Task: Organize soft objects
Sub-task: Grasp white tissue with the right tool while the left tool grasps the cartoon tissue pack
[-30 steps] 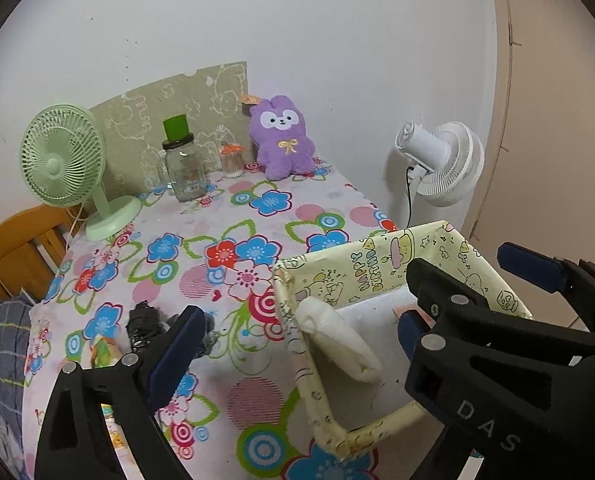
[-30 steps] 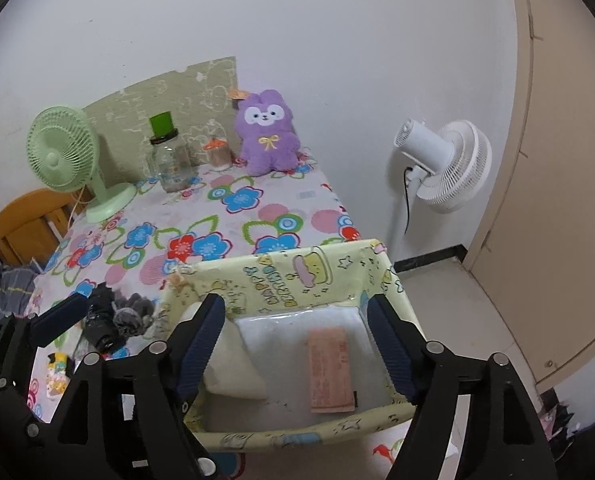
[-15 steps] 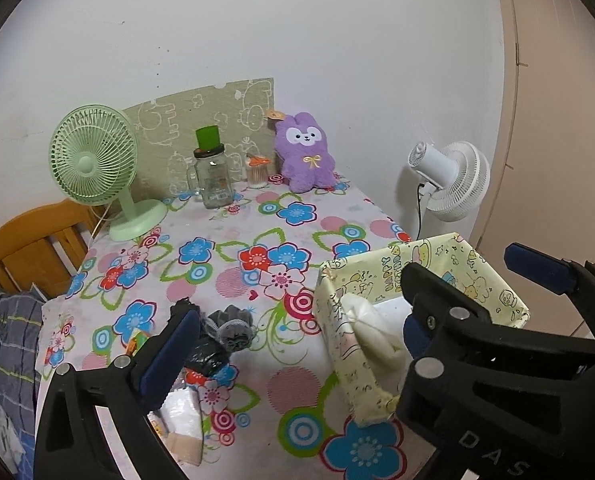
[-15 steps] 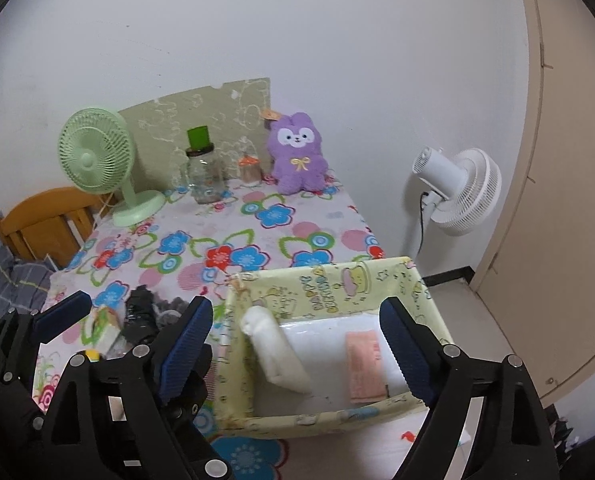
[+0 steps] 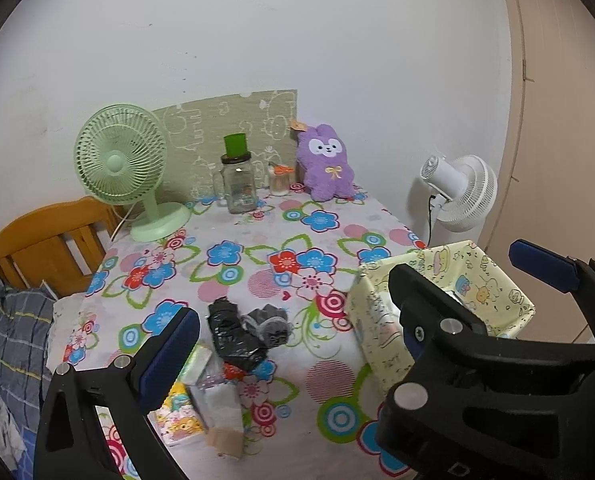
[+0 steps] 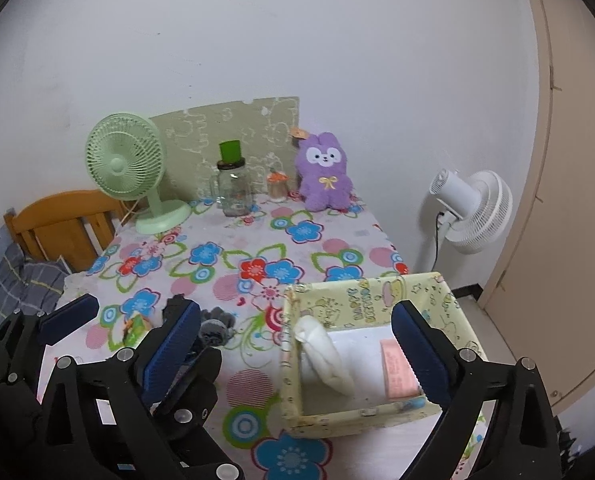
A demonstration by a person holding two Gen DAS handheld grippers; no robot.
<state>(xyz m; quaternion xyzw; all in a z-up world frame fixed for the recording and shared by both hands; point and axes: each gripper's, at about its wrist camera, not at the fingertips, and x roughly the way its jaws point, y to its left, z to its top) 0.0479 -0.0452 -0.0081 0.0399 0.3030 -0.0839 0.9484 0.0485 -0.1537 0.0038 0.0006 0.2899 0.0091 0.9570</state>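
The right tongs point(image 6: 297, 354) stand wide with nothing gripped; their jaws have just been opening, and the yellow box point(image 6: 377, 416) shows in the gap beyond them. In the box a white roll point(image 6: 325, 356) leans on the left wall, with a pink slip point(image 6: 397, 372) flat on the floor beside it. The left tongs point(image 5: 293, 344) are also spread wide and empty, low over the near left of the floral tabletop point(image 5: 233, 292). Just ahead of them lies a loose heap: a cartoon-print pack point(image 5: 177, 420), a clear packet point(image 5: 217, 396), a black bag point(image 5: 233, 340) and a grey sock point(image 5: 269, 322), touching one another, left of the box. Far back, by the wall, stand a green fan point(image 5: 125, 168), a jar point(image 5: 237, 188) and a purple plush point(image 5: 327, 166). A white fan point(image 6: 473, 212) stands off the tabletop's right edge.
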